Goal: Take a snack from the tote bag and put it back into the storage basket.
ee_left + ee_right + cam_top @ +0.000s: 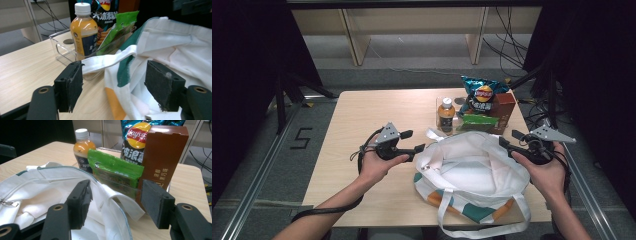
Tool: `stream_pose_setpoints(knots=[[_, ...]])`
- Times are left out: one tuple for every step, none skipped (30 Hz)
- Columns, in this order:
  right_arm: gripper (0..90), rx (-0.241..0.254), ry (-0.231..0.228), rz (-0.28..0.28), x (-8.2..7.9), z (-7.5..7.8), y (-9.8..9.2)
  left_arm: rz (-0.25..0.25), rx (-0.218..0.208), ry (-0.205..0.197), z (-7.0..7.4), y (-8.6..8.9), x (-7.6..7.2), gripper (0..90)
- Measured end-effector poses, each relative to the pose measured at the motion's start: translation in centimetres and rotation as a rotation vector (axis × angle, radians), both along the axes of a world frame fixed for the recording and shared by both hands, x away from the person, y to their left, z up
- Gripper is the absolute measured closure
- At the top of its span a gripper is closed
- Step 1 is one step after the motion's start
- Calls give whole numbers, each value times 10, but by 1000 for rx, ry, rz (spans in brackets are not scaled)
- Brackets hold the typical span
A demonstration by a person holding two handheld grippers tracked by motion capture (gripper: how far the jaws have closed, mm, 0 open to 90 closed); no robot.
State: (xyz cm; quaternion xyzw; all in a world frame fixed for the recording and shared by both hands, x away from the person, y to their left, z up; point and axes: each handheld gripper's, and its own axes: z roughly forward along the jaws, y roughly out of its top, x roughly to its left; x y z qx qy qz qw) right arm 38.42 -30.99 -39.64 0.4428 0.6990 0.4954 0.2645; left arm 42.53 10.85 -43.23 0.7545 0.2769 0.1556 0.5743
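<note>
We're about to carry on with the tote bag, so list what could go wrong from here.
1. The left gripper has open fingers around the tote bag rim; closing might catch only the loose handle strap.
2. The bottle stands in the clear bin just behind the bag; tugging the fabric could nudge it.
3. The right gripper sits close to the brown box and might bump it.

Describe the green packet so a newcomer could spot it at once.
Find the clear tray at the table's far edge, behind the white tote bag. The green packet leans at its front, between the orange bottle and brown box: the only bright green thing.
</note>
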Motion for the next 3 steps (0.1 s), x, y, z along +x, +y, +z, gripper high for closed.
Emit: stream_pose_setpoints(knots=[[420, -3, -7, 0, 0, 0, 0, -8, -4, -12, 1, 0, -1, 302], [419, 13, 9, -7, 0, 0, 1, -7, -8, -20, 2, 0, -3, 303], [419, -1, -1, 1, 0, 0, 0, -8, -17, -26, 3, 1, -4, 302]])
